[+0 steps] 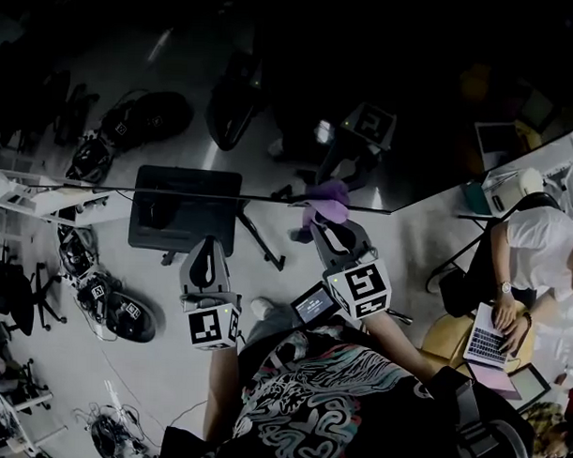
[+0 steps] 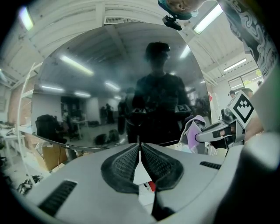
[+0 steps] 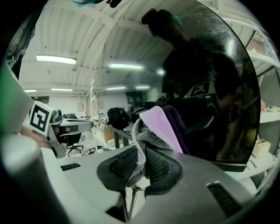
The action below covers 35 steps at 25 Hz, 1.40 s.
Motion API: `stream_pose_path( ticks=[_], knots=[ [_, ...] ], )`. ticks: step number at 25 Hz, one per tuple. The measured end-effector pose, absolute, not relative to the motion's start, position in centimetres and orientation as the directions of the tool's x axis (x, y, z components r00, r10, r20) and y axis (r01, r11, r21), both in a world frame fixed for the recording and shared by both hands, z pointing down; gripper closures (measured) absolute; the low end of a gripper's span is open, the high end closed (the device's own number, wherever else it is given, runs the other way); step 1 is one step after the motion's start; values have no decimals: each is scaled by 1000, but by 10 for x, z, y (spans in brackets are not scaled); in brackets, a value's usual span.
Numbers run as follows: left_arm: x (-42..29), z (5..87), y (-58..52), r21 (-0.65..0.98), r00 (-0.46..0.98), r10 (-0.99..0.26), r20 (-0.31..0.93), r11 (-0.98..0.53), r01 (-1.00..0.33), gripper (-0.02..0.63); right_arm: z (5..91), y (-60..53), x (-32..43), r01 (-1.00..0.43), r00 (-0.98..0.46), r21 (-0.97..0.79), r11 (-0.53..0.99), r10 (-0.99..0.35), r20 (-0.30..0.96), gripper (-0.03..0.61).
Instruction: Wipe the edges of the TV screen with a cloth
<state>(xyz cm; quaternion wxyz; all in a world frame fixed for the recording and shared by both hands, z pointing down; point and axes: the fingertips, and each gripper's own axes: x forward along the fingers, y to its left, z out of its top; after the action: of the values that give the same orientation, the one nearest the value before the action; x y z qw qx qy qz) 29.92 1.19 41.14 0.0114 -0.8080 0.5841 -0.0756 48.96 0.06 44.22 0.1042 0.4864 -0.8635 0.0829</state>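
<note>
The head view looks from above, steeply down, on the left gripper, the right gripper and the bottom edge of the TV screen just beyond them. Each gripper view sits low behind its own jaws and faces the screen from very near — the left one catches the right gripper at its right side, the right one catches the left gripper at its left. All three share the screen and the cloth.
</note>
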Motion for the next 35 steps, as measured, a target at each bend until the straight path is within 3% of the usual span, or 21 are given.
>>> stream_pose_path(
  ticks=[35],
  knots=[
    [167,424,-7,-51,265,-958,110,-272,-961,588,449,-32,382,-859,-487,-3,512,-815,314,509]
  ],
)
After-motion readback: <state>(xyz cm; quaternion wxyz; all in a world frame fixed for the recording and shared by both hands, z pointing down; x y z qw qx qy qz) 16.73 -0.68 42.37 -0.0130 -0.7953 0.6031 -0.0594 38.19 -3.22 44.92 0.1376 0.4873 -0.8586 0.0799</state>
